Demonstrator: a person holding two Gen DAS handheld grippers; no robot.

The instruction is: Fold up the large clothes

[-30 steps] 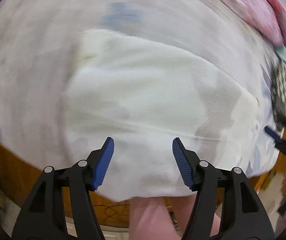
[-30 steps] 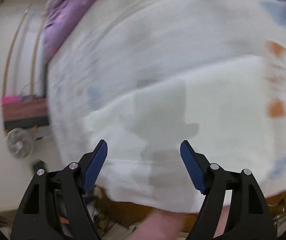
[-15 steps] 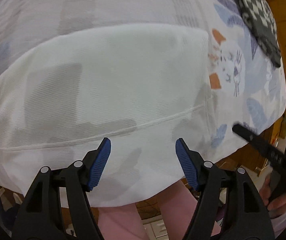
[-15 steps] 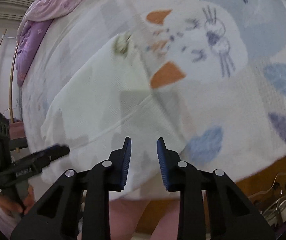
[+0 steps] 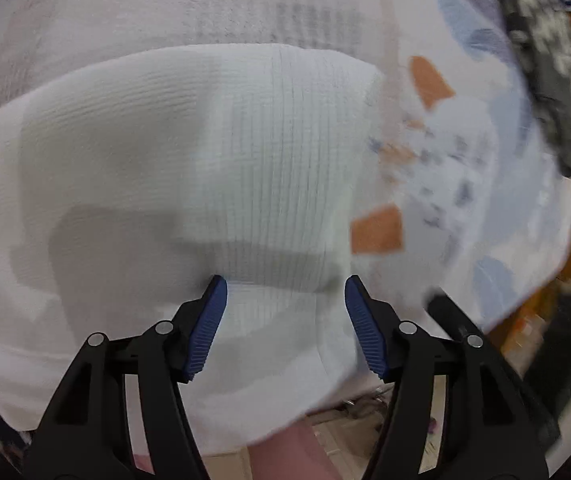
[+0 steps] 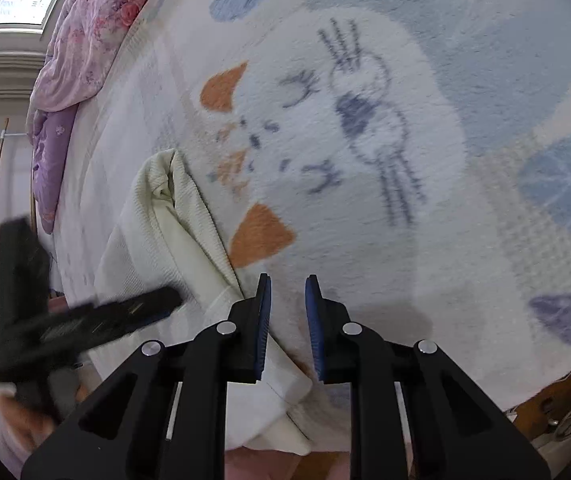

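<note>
The white garment [image 5: 189, 184] is lying partly folded near the front edge of the bed, on the printed bedsheet [image 6: 385, 120]. Compared with a second ago, both tools are being brought lower and closer to it. The left gripper [image 5: 285, 312] is held with its jaws apart over the garment's right part, and they have just been narrowing a little; cloth is seen between them, but it is not pinched. The right gripper [image 6: 288, 312] has just been closing and is nearly together beside the garment's right edge, with nothing clamped. Probably the next fold is being prepared, and a grip is not yet made.
</note>
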